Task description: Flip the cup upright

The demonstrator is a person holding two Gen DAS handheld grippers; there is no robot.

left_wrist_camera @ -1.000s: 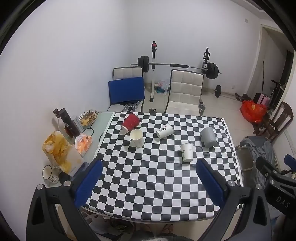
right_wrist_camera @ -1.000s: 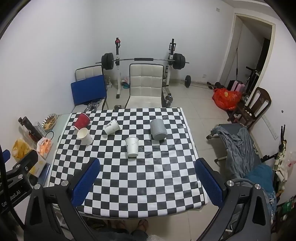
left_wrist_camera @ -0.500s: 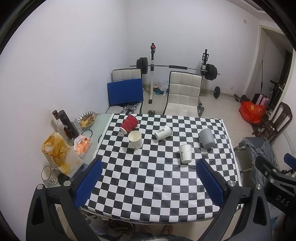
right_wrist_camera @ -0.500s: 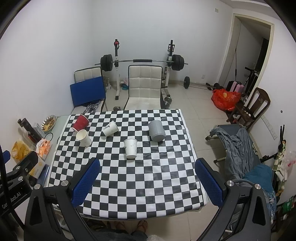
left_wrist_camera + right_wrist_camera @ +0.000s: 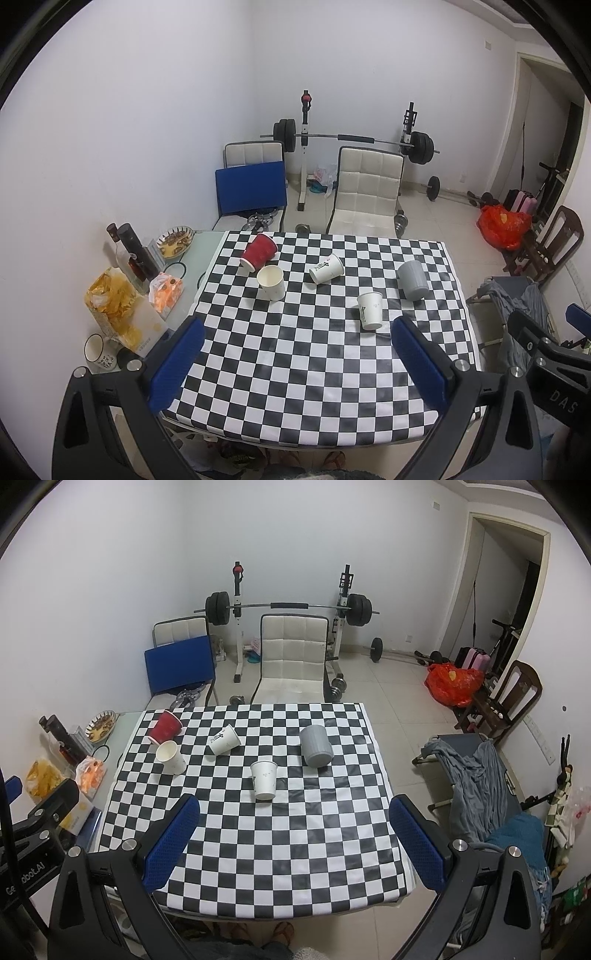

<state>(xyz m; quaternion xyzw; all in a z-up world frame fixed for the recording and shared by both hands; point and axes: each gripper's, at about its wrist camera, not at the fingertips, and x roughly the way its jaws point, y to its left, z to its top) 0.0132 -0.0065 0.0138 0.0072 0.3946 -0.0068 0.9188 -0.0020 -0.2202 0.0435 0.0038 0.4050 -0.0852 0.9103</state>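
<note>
On the checkered black-and-white bench (image 5: pixel 325 369) five cups are spread apart. A red plastic cup (image 5: pixel 259 252) lies on its side at the far left, touching or just beside a cream paper cup (image 5: pixel 272 283) that stands tilted with its mouth up and nothing visible inside. A white printed paper cup (image 5: pixel 325 268) lies on its side near the middle. A white paper cup (image 5: pixel 264 784) stands mouth-up closer in, and a grey ribbed plastic cup (image 5: pixel 316 746) stands mouth-down to its right.

Left of the bench a side surface holds a snack bag (image 5: pixel 114 306), dark bottles (image 5: pixel 135 251) and a dish of food (image 5: pixel 175 242). White padded chairs (image 5: pixel 293 657) and a barbell rack (image 5: pixel 288 607) stand behind.

Compared with a second ago, the cups sit slightly farther off in both views; none has shifted.

The left hand-held gripper (image 5: pixel 295 363) and right hand-held gripper (image 5: pixel 293 843) both hang above the near edge, jaws spread wide, holding nothing.
</note>
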